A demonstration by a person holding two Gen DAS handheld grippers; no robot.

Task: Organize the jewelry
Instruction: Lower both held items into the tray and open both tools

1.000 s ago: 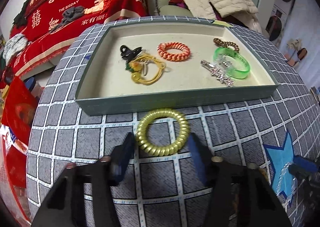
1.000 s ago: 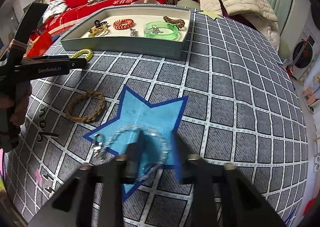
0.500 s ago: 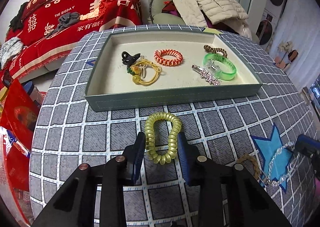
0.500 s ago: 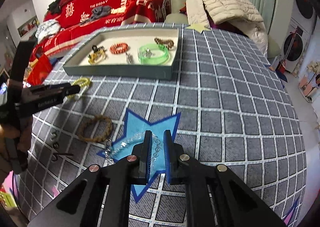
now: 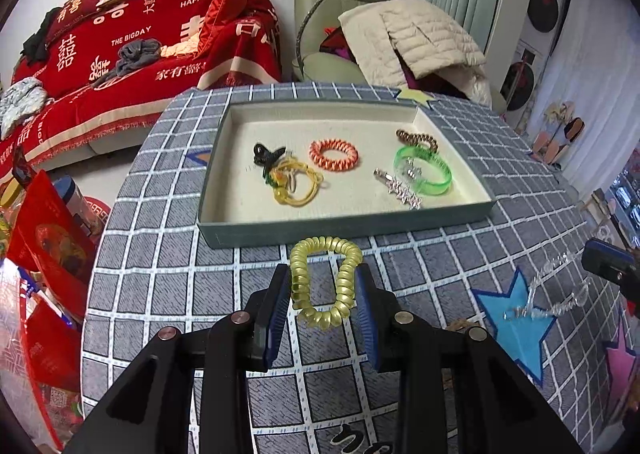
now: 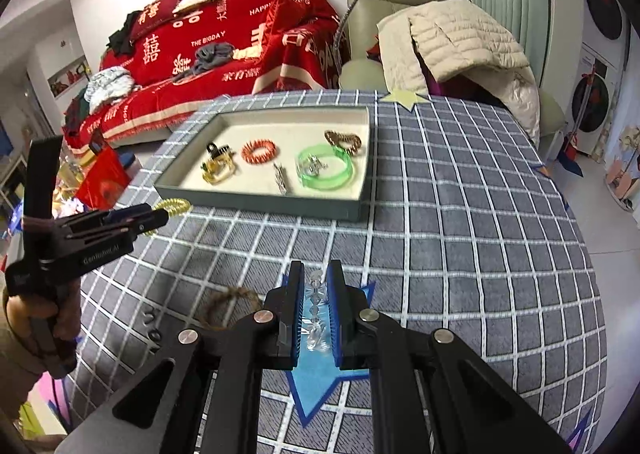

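My left gripper (image 5: 323,286) is shut on a yellow coil hair tie (image 5: 345,286), squeezed into an oval and lifted above the table in front of the grey-green tray (image 5: 344,221). My right gripper (image 6: 315,286) is shut on a clear crystal bracelet (image 6: 314,308), held above the blue star mark (image 6: 320,378); the bracelet hangs from it in the left wrist view (image 5: 556,294). The tray (image 6: 260,203) holds a black clip, yellow cord, orange coil tie (image 5: 334,155), silver star clip, green bangle (image 5: 424,173) and brown coil tie.
A brown braided bracelet (image 6: 228,306) lies on the checked tablecloth left of the right gripper, with small dark rings (image 6: 152,328) beside it. The left gripper also shows in the right wrist view (image 6: 160,215). A red sofa and a green armchair stand beyond the table.
The left gripper closed on the yellow coil tie and lifted it. The right gripper closed on the crystal bracelet and raised it off the blue star.
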